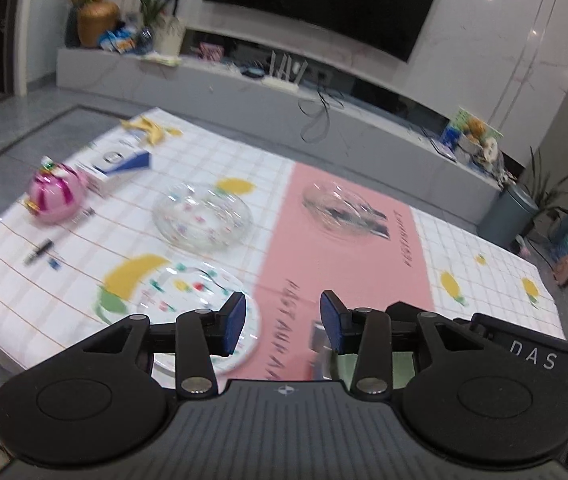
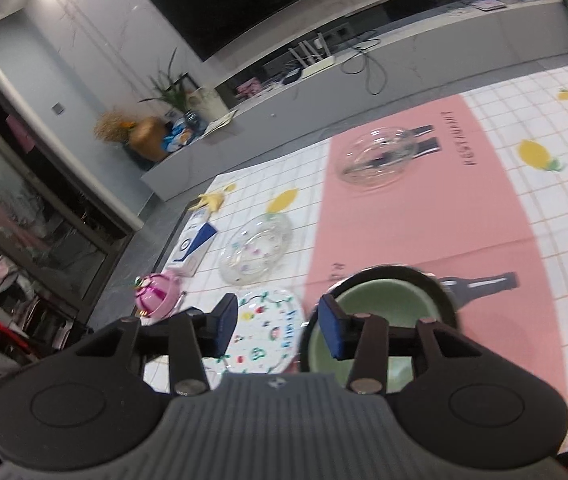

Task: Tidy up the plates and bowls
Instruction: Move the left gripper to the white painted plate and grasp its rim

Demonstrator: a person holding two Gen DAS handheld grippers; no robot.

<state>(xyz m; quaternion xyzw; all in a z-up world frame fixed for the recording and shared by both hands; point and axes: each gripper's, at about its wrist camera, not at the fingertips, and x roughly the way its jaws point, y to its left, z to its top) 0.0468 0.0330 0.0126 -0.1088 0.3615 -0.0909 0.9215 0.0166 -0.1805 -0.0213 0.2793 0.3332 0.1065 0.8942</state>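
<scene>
Tablecloth (image 1: 324,168): white with a thin tan grid, yellow lemon prints, a pink centre panel with dark lettering
Near plate (image 2: 267,336): white, scattered green, red and blue motifs
Glass dish (image 1: 202,216): clear with pastel dots
Glass bowl (image 2: 380,156): clear, unpatterned
Green bowl (image 2: 384,300): pale green inside, black rim
Round ornament (image 1: 57,194): pink with magenta stripes
Gripper pads (image 1: 235,320): blue

plate (image 2: 263,332) left of bowl (image 2: 380,312) on table (image 2: 524,240)
</scene>
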